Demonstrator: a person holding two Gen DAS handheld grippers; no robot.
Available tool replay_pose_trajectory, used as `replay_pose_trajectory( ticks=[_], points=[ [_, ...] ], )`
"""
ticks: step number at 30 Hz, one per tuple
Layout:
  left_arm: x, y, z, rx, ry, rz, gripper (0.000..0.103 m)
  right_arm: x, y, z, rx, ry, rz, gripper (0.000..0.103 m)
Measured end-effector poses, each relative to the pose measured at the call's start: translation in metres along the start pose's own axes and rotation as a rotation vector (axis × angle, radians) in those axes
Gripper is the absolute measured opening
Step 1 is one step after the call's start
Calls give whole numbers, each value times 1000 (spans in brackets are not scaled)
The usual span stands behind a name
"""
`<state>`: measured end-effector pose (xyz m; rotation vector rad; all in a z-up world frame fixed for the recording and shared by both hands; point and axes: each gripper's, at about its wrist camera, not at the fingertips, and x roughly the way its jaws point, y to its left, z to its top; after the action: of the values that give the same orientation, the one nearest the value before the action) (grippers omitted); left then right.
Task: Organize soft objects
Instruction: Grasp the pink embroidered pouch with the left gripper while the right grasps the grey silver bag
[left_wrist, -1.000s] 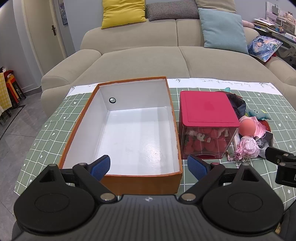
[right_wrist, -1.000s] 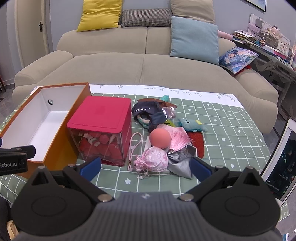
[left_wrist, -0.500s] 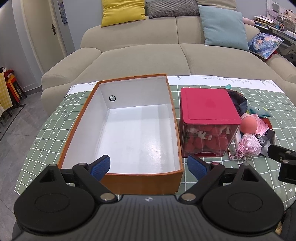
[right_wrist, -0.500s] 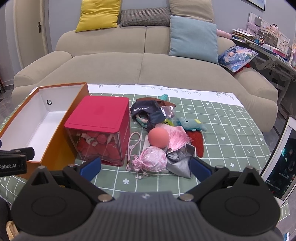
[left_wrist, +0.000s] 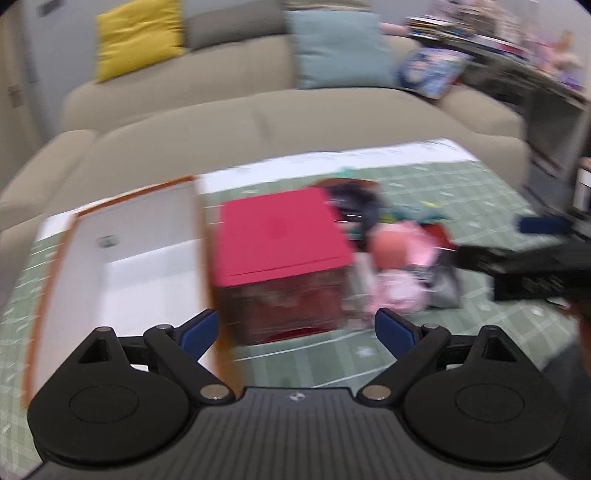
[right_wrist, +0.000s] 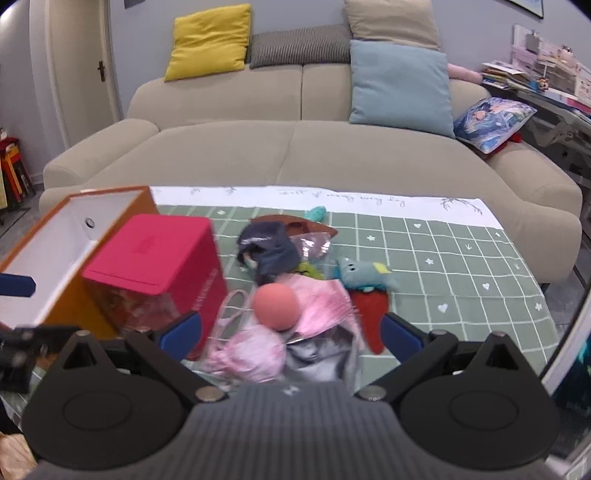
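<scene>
**Living-room worktop with a pile of soft objects and two containers**

A beige sofa (right_wrist: 295, 147) with yellow, striped and pale blue cushions is seen behind a worktop (right_wrist: 461, 258) covered by a green gridded cloth. An open orange box (right_wrist: 74, 240) with a white interior stands at the left of the worktop; a clear bin with a red lid (right_wrist: 159, 251) is set just beside it. The soft objects lie heaped to the right of the bin: a dark cap (right_wrist: 266, 243), a teal plush toy (right_wrist: 364, 273), a salmon ball (right_wrist: 276, 306), a pink pouch (right_wrist: 255, 354) and a grey cloth (right_wrist: 321, 358). The right tongs (right_wrist: 290, 334) are held wide apart and empty, directly over the near edge of the heap. The left tongs (left_wrist: 297, 328) are likewise spread wide and empty, in front of the bin; that view is blurred.
</scene>
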<state>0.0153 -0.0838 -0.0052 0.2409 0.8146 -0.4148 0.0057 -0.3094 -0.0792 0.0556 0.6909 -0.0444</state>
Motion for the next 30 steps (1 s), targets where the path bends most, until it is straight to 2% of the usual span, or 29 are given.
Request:
replay_pose_trajectory(
  ticks=[4,8,11,13,17,21,23,27,30],
  points=[
    [22,-26,1,100,-25,-90,103,29,-36,-1,24,48,38,101],
    [50,-50,-1,180,-26,-177,103,58,-68,-17,73,109,44,101],
    [70,-62,-3,221,-13,-261,103,72,-82,-30,102,138,98,100],
    [83,-71,-3,257,3,-292,103,83,-87,-35,116,169,141,95],
    [115,-87,-5,332,36,-276,103,101,-85,-39,100,206,175,88],
    [138,-91,-8,343,86,-310,103,116,-83,-41,83,257,194,74],
    [139,-91,-9,347,77,-311,103,120,-84,-42,94,267,201,74],
    [136,-101,-10,364,36,-243,103,123,-88,-45,100,263,187,74],
    [134,-112,-8,367,5,-128,103,122,-92,-45,121,258,181,74]
  ],
)
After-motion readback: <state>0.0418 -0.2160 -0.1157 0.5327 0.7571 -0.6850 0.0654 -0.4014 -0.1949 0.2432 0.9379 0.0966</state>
